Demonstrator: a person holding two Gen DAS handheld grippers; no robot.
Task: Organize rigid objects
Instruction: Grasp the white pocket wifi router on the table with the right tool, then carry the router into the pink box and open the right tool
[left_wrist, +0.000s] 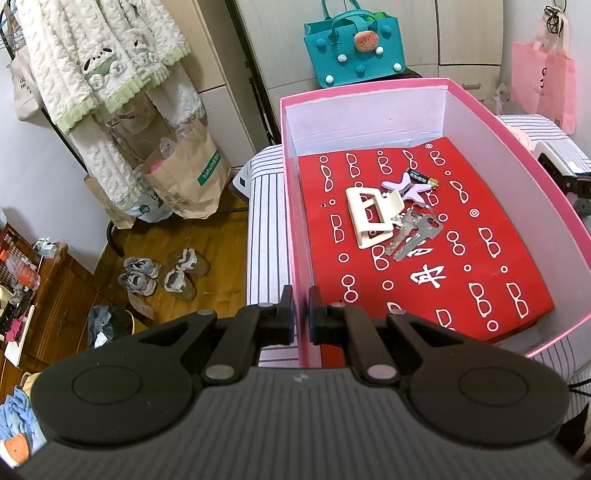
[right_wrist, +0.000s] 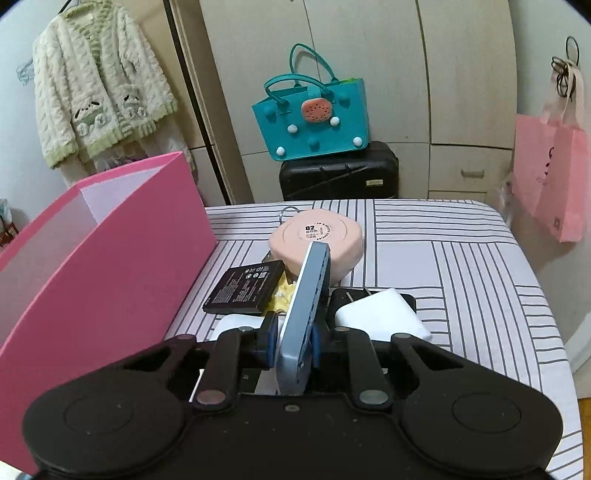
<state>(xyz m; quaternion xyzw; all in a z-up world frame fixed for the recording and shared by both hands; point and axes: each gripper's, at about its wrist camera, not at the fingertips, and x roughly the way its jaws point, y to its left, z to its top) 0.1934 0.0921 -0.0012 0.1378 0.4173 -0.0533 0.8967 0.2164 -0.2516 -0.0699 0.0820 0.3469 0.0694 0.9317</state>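
The right gripper (right_wrist: 295, 341) clamped a blue phone (right_wrist: 308, 295) that hid part of a pink compact (right_wrist: 317, 243), while the left gripper (left_wrist: 301, 314), clenched empty, straddled the pink box (left_wrist: 517, 129) wall.

We read "hotwind" in white on a green band on the brown paper bag (left_wrist: 192, 173) standing on the floor. The pink round case (right_wrist: 316, 240) on the striped bed bore a black "02" on its circular label; the ring of small print around it was too fine to read. The black flat battery (right_wrist: 245, 288) carried white print and symbols that we could not read. The AA battery (left_wrist: 423, 178) in the pink box (left_wrist: 480, 110) showed illegible lettering.
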